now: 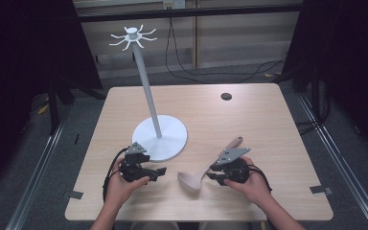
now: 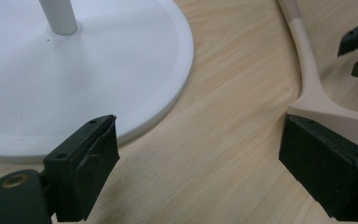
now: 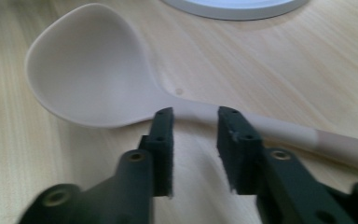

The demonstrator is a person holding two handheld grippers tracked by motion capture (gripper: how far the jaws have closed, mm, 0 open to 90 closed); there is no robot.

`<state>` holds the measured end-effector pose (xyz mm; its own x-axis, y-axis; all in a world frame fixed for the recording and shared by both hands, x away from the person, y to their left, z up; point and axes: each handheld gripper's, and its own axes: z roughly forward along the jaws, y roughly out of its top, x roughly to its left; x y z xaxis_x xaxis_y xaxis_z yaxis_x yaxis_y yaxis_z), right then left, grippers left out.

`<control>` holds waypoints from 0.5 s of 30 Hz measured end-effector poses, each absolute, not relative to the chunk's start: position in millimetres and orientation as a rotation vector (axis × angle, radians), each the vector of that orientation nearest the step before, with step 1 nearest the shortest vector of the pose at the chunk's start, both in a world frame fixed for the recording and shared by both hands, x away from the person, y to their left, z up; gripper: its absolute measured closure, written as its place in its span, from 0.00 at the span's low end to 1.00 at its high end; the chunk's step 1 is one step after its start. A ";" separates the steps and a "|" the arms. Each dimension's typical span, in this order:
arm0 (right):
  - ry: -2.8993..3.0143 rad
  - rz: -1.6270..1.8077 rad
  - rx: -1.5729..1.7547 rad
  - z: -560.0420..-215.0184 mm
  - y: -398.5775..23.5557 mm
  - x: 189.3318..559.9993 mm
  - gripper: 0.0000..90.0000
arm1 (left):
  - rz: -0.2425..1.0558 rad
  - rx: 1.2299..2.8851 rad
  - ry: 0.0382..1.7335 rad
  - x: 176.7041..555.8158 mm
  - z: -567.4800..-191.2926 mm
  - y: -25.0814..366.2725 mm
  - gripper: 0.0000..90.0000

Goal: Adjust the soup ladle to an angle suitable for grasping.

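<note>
A beige ladle lies on the wooden table, bowl towards me and handle running up to the right. My right gripper sits just right of its neck, pointing left. In the right gripper view the gripper is open by a narrow gap, nothing between its jaws, and the ladle neck crosses just beyond the tips. My left gripper rests left of the bowl, beside the white stand's base. Its jaws stand wide open over bare wood, with the ladle at the right.
The white stand's thin pole rises to a ring of hooks. Its round base takes up the near-left middle of the table. A small black grommet sits at the far side. Cables lie on the floor behind.
</note>
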<state>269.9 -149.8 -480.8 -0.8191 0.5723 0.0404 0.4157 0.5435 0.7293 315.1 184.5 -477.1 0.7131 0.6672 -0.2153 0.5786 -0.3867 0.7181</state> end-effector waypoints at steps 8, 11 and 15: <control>2.686 1.115 0.772 -492.2 -136.6 266.4 1.00 | 0.136 2.095 0.948 315.3 -477.9 186.2 0.13; 2.698 1.111 0.769 -495.2 -131.9 265.6 1.00 | 0.138 2.098 0.947 315.2 -477.8 187.0 0.13; 2.711 1.112 0.753 -497.1 -124.5 265.6 1.00 | 0.142 2.093 0.954 314.1 -477.4 188.9 0.13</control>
<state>265.6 -124.5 -497.1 -0.8697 0.4874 0.0783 0.4019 0.6071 0.6855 314.1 188.9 -477.4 0.7074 0.6737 -0.2137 0.5819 -0.3836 0.7171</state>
